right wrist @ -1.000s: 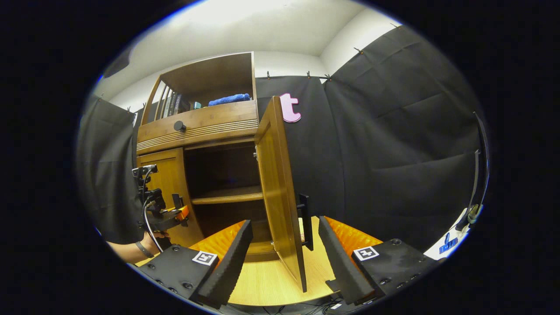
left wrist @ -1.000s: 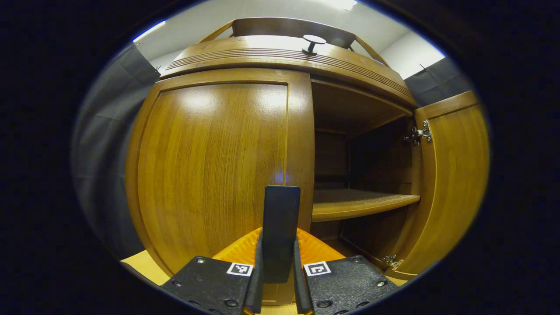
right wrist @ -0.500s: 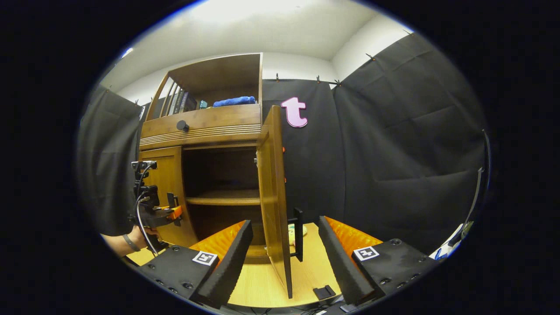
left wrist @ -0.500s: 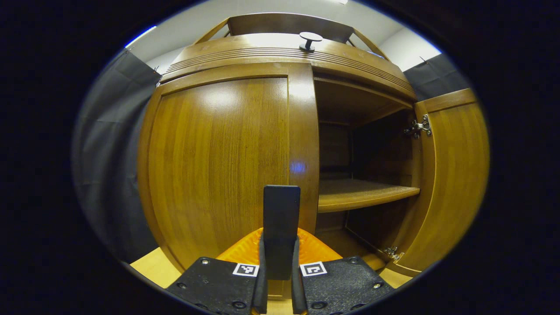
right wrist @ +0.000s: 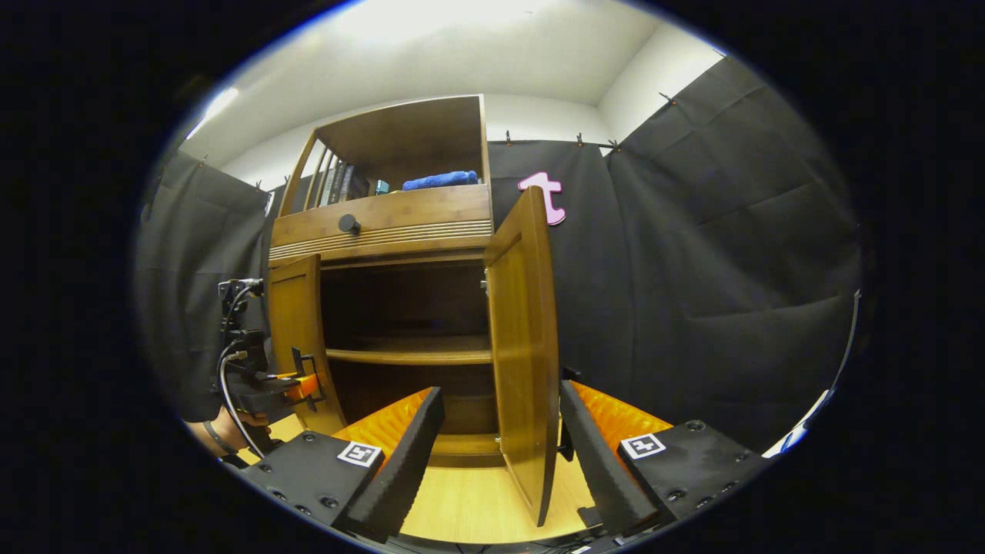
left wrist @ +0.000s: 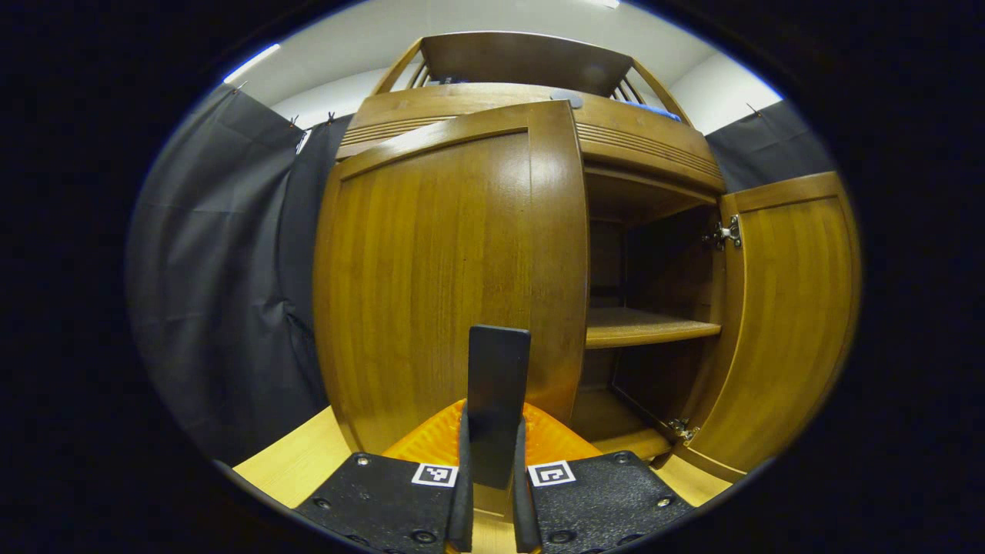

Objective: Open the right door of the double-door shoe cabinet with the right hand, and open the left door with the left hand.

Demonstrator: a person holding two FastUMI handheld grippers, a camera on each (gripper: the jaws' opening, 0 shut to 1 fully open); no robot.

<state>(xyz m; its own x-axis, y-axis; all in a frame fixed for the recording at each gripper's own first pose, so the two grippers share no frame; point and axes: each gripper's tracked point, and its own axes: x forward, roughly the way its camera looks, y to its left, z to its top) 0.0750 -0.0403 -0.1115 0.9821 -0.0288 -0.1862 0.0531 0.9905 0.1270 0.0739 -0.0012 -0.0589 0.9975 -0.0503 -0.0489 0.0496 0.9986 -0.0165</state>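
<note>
Shoe cabinet [right wrist: 408,231]: stood upright on wooden floor [right wrist: 469,504], both doors tall and vertical. Left door [left wrist: 454,269]: swung partly out from the front. Its black handle [left wrist: 496,392]: upright, clamped between the closed jaws of the left gripper [left wrist: 492,477]. Interior shelf [left wrist: 642,329]: horizontal. Right door [right wrist: 523,346]: swung wide open, edge toward the right gripper [right wrist: 500,454], whose jaws were spread wide, straddling the door's lower edge; contact could not be told.

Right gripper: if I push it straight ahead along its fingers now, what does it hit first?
Probably the open right door, standing edge-on between the right gripper's spread fingers; depth is uncertain.
</note>
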